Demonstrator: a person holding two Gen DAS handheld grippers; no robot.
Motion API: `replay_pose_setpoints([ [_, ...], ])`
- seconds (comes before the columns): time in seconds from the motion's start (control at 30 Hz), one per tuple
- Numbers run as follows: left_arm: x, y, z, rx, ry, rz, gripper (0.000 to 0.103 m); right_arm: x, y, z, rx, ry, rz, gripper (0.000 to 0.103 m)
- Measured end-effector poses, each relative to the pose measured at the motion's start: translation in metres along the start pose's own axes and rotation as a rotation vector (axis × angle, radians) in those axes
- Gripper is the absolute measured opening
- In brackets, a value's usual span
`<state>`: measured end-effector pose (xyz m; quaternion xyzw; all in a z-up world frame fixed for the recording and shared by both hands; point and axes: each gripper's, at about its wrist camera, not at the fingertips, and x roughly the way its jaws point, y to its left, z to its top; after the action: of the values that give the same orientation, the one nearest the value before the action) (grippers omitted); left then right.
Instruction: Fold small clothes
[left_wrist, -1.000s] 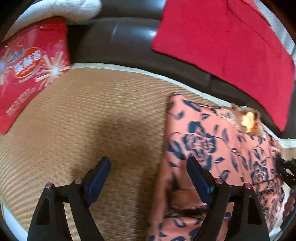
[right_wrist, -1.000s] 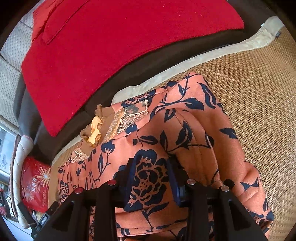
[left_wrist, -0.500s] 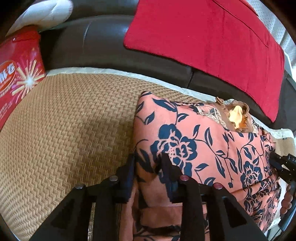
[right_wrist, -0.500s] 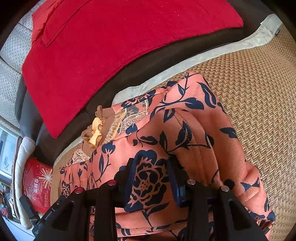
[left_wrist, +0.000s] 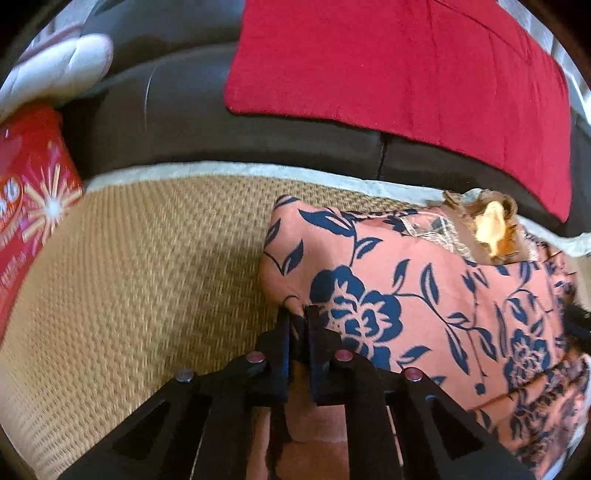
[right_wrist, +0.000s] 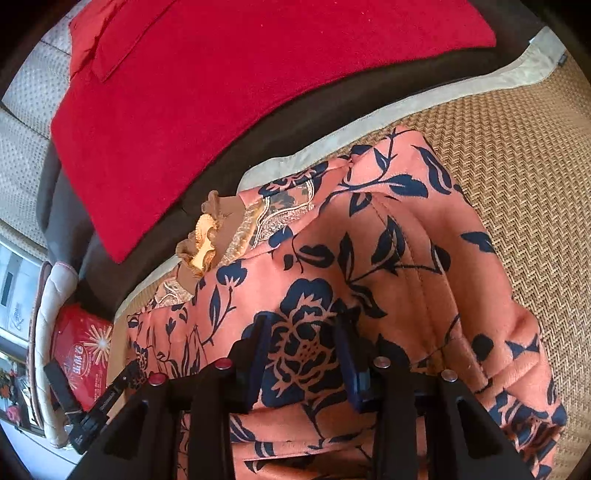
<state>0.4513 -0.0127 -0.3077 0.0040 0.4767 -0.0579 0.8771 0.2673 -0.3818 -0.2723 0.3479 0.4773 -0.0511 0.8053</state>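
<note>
A small salmon-pink garment with navy flowers (left_wrist: 424, 280) lies partly folded on a woven mat (left_wrist: 140, 266); its frilly brown-and-gold collar (left_wrist: 491, 221) points toward the sofa back. My left gripper (left_wrist: 298, 314) is shut on the garment's left edge. In the right wrist view the same garment (right_wrist: 399, 258) fills the middle, and my right gripper (right_wrist: 303, 332) is shut on a thick fold of it near the front. The left gripper also shows at the lower left of that view (right_wrist: 96, 402).
A red cloth (left_wrist: 399, 66) drapes over the dark sofa back (left_wrist: 177, 122). A red printed box (left_wrist: 33, 206) and a white cushion (left_wrist: 55, 70) sit at the mat's left end. Bare mat (right_wrist: 535, 166) lies right of the garment.
My left gripper moved right from the bare mat onto the garment's left edge and closed on it. My right gripper kept its hold and barely moved.
</note>
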Motion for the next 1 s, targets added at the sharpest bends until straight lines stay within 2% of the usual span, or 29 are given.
replay_pose_setpoints([
  [0.23, 0.024, -0.014, 0.028, 0.048, -0.017, 0.077, 0.007, 0.007, -0.021, 0.008, 0.093, -0.021, 0.105, 0.035],
  [0.3, 0.033, -0.018, 0.036, 0.059, -0.028, 0.108, 0.007, 0.009, -0.023, 0.010, 0.089, -0.030, 0.100, 0.028],
  [0.47, 0.053, -0.034, 0.051, 0.088, -0.069, 0.208, 0.007, 0.011, -0.024, 0.013, 0.077, -0.047, 0.102, 0.025],
  [0.57, 0.049, -0.037, 0.053, 0.084, -0.086, 0.218, 0.007, 0.009, -0.023, 0.009, 0.054, -0.059, 0.115, 0.025],
  [0.63, 0.037, -0.035, 0.052, 0.059, -0.095, 0.196, 0.007, 0.003, -0.021, 0.008, 0.023, -0.058, 0.103, 0.028],
  [0.73, 0.002, -0.033, 0.041, 0.051, -0.141, 0.166, 0.007, -0.015, -0.013, -0.001, -0.043, -0.055, 0.075, 0.030],
  [0.83, -0.027, -0.044, 0.020, 0.120, -0.180, 0.154, 0.007, -0.027, -0.008, -0.018, -0.092, -0.022, 0.104, 0.030],
  [0.87, -0.033, -0.044, 0.013, 0.143, -0.184, 0.147, 0.007, -0.028, -0.007, -0.026, -0.106, -0.004, 0.091, 0.033],
  [0.93, -0.035, -0.050, -0.003, 0.178, -0.159, 0.140, 0.007, -0.023, -0.009, -0.038, -0.117, 0.027, 0.061, 0.035],
  [1.0, -0.035, -0.043, -0.026, 0.153, -0.083, 0.136, 0.007, -0.032, -0.011, -0.045, -0.112, 0.010, 0.072, 0.035],
])
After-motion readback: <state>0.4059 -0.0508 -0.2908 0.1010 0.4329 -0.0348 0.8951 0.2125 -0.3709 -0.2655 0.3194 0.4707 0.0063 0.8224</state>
